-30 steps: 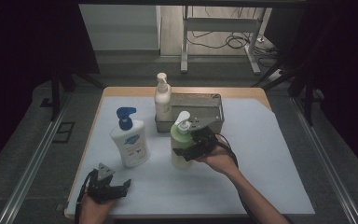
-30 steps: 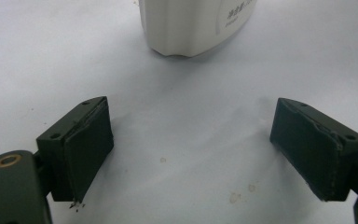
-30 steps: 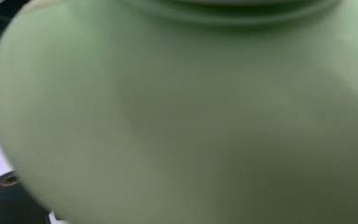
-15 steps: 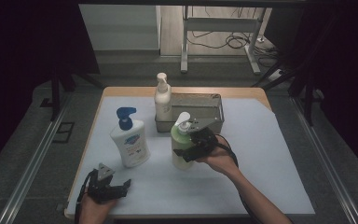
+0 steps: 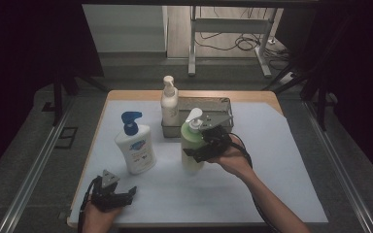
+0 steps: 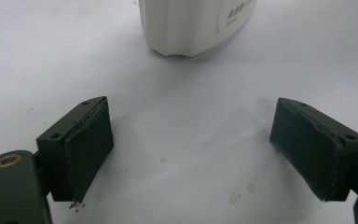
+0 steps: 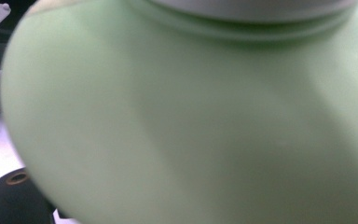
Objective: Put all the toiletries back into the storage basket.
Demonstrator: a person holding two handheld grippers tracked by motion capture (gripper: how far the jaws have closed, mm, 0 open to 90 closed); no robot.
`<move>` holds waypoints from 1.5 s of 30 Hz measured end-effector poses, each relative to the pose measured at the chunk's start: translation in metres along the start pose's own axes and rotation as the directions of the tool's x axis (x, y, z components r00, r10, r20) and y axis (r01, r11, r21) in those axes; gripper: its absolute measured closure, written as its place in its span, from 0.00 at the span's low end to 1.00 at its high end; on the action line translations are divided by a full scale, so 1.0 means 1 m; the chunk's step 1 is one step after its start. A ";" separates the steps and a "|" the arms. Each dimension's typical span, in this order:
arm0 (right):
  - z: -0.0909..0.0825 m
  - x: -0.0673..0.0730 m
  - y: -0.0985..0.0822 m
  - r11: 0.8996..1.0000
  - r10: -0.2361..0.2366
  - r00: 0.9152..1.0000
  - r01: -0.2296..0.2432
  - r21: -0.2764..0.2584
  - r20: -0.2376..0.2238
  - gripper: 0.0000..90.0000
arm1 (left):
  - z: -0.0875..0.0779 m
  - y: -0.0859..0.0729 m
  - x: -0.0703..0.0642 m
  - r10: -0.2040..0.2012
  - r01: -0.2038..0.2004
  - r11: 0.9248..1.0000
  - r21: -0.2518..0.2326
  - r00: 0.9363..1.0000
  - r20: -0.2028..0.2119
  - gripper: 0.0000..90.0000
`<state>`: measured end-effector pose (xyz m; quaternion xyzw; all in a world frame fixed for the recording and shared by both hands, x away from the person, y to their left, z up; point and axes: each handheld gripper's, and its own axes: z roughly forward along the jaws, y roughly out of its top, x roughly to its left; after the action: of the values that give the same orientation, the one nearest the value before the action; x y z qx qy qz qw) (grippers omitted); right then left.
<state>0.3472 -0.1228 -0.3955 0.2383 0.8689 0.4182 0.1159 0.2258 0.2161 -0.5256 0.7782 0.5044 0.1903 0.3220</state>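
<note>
Green bottle (image 5: pixel 192 145) stands upright mid-worktop (image 5: pixel 281 160), just in front of the metal tray (image 5: pixel 223 104); we've got our right gripper (image 5: pixel 205 145) clamped round it, left gripper (image 6: pixel 191 154) wide open, holding nothing.

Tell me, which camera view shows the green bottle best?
The high view: the whole green bottle stands upright beside the tray. The right gripper view gives a blurred close-up of its green shoulder.
</note>
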 end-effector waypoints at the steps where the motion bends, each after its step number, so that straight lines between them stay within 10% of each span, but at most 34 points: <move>1: -0.002 -0.001 0.002 1.000 0.002 1.000 -0.002 -0.001 0.006 0.13 | 0.000 0.000 0.000 0.000 0.000 1.000 0.000 1.000 0.000 0.14; 45: -0.022 -0.055 0.073 0.994 0.075 0.983 -0.061 -0.088 0.165 0.14 | 0.000 0.000 0.000 -0.003 0.003 1.000 -0.002 1.000 0.001 0.14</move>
<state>0.4087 -0.1264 -0.3248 0.2973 0.8293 0.4359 0.1840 0.2260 0.2161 -0.5258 0.7771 0.5054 0.1901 0.3234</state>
